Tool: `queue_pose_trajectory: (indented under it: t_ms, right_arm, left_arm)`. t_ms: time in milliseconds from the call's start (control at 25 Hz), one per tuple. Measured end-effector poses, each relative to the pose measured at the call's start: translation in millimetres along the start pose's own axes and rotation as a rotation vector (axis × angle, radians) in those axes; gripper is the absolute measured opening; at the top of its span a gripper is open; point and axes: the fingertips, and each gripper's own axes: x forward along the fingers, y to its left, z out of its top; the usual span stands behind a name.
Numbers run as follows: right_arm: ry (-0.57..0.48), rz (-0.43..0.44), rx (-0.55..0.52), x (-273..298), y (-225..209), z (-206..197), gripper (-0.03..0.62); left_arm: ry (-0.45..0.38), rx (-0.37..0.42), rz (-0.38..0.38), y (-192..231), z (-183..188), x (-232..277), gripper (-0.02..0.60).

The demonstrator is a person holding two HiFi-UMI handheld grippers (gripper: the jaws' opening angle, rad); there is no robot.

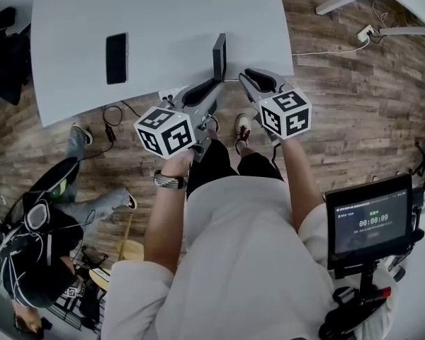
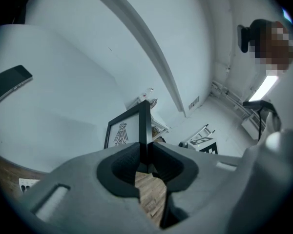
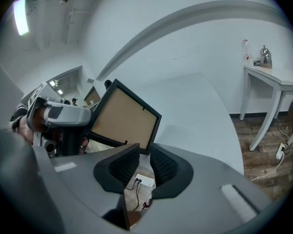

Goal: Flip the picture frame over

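Note:
The black picture frame [image 1: 219,57] stands on edge at the white table's [image 1: 163,13] near rim. In the left gripper view its front [image 2: 122,130] shows a small bird drawing. My left gripper [image 2: 145,152] is shut on the frame's near edge, which runs straight into the gap between the pads. The right gripper view shows the frame's brown cardboard back [image 3: 122,118], tilted. My right gripper [image 3: 145,152] stands open, its pads apart and pressing on nothing, with the frame's lower corner just ahead of its tips. In the head view the left gripper [image 1: 211,91] and the right gripper [image 1: 258,82] flank the frame.
A dark phone [image 1: 117,57] lies flat on the table to the left of the frame. Below the table is wood floor with cables [image 1: 113,115] and a person seated at lower left [image 1: 49,218]. A tablet on a stand [image 1: 372,222] is at right. Another white table [image 3: 273,74] stands beyond.

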Motion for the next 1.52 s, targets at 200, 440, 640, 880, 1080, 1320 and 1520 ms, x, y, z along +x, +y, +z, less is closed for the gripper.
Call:
queue_pose_trajectory:
  t_ms: [200, 440, 640, 880, 1080, 1320, 1520]
  right_arm:
    - [0.027, 0.097, 0.070, 12, 18, -20, 0.083]
    - [-0.042, 0.224, 0.449, 16, 24, -25, 0.083]
    - [-0.114, 0.312, 0.721, 16, 25, -25, 0.072]
    - [-0.179, 0.393, 0.978, 16, 21, -31, 0.077]
    - [-0.234, 0.458, 1.116, 18, 22, -31, 0.078]
    - [-0.323, 0.603, 1.247, 20, 25, -33, 0.107]
    - [-0.411, 0.695, 1.343, 22, 27, -32, 0.124]
  left_arm:
    - [0.010, -0.015, 0.008, -5, 0, 1, 0.084]
    - [0.010, -0.022, 0.006, -9, 1, -3, 0.084]
    - [0.019, -0.008, 0.003, -12, -1, -4, 0.084]
    - [0.017, -0.003, -0.002, -16, -1, -3, 0.084]
    - [0.013, -0.015, -0.005, -16, -1, -5, 0.084]
    - [-0.003, -0.042, -0.015, -17, 1, -7, 0.084]
    - [-0.007, -0.049, -0.016, -17, 3, -8, 0.084]
